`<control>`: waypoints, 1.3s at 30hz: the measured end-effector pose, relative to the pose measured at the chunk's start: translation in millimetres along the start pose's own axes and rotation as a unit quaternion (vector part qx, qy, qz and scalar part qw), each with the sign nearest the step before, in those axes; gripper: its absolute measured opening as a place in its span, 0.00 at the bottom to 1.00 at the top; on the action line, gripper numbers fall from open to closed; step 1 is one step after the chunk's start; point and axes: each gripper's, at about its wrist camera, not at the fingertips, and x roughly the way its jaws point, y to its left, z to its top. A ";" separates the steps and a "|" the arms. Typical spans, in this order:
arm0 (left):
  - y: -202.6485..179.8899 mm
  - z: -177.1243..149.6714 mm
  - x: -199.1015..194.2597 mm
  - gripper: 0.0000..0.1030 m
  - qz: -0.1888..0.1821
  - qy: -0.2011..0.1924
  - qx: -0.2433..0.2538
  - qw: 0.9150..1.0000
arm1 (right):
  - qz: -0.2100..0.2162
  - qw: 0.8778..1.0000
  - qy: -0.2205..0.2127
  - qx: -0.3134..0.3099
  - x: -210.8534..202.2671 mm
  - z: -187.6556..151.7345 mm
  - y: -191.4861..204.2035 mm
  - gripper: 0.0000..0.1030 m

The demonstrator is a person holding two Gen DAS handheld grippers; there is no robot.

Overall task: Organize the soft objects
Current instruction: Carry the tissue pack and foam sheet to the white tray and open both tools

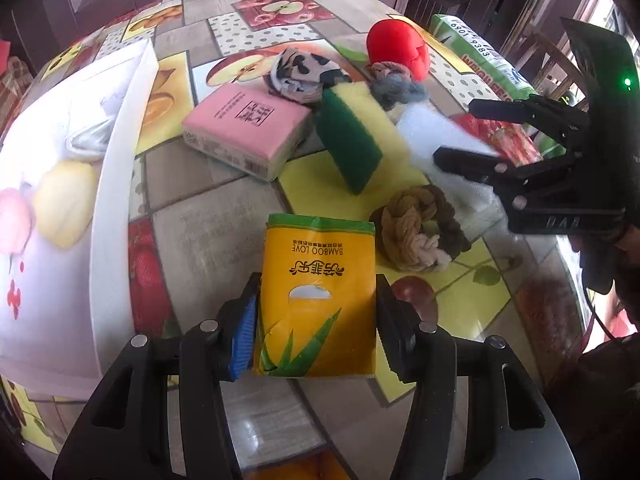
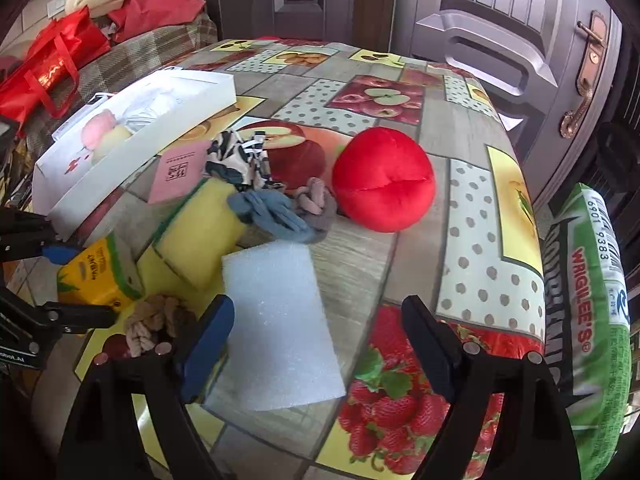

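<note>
My left gripper (image 1: pixel 316 320) is shut on a yellow Bamboo Love tissue pack (image 1: pixel 318 292), just above the table; the pack also shows in the right wrist view (image 2: pixel 94 272). My right gripper (image 2: pixel 318 340) is open around a white foam block (image 2: pixel 276 324), which lies flat on the table. Behind lie a yellow-green sponge (image 1: pixel 356 136), a pink tissue pack (image 1: pixel 248 128), a black-and-white cloth (image 1: pixel 304 70), a grey-blue sock knot (image 2: pixel 276 210), a red plush ball (image 2: pixel 384 184) and a brown rope knot (image 1: pixel 418 228).
A white open box (image 1: pixel 112 184) with pink and yellow soft items stands at the left. A green Wrigley's pillow (image 2: pixel 592 320) hangs at the table's right edge. The fruit-print tablecloth (image 2: pixel 472 216) covers the table. Doors stand behind.
</note>
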 end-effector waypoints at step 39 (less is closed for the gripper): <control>85.2 29.9 -253.7 0.47 0.052 -0.332 -0.081 0.938 | 0.020 0.913 -0.358 0.193 -230.0 100.2 0.1 0.48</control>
